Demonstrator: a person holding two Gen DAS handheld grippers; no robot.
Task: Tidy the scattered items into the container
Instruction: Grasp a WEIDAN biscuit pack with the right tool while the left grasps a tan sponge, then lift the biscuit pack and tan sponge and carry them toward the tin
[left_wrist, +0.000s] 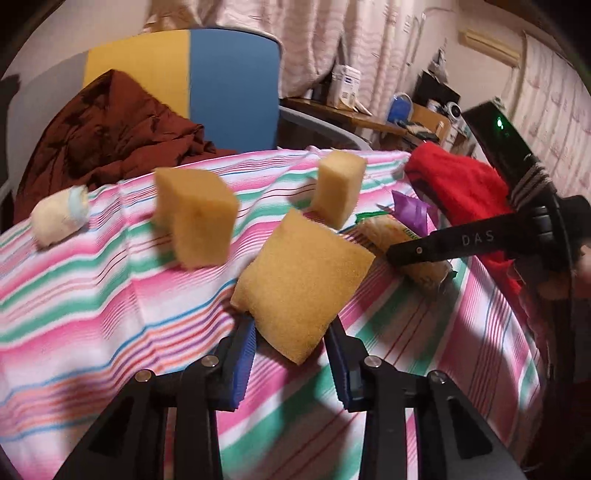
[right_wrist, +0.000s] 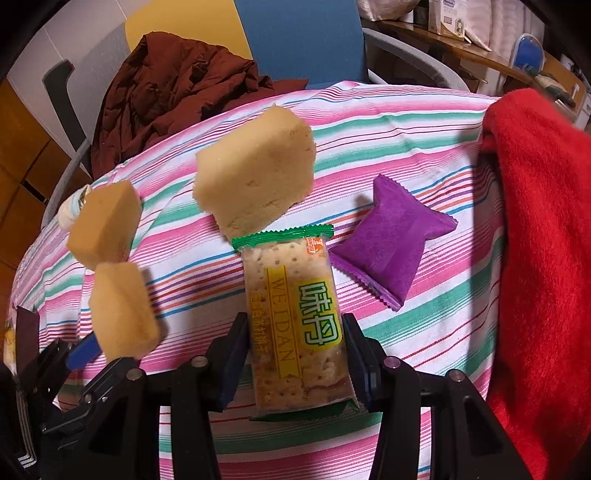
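Note:
My left gripper (left_wrist: 291, 332) is shut on a yellow sponge (left_wrist: 303, 280) and holds it above the striped cloth (left_wrist: 92, 295). Two more sponges lie there, one at the left (left_wrist: 195, 218) and one further back (left_wrist: 340, 186). My right gripper (right_wrist: 293, 332) has its fingers on both sides of a cracker packet (right_wrist: 295, 325) lying on the cloth (right_wrist: 424, 332); it looks shut on the packet. A purple sachet (right_wrist: 388, 240) lies to the right of the packet. In the right wrist view, the left gripper (right_wrist: 92, 354) and its sponge (right_wrist: 123, 314) show at the left.
A red towel (right_wrist: 535, 258) covers the right side. A white roll (left_wrist: 59, 218) lies at the cloth's far left edge. A brown jacket (left_wrist: 107, 136) hangs over a yellow and blue chair (left_wrist: 221, 85) behind. No container is in view.

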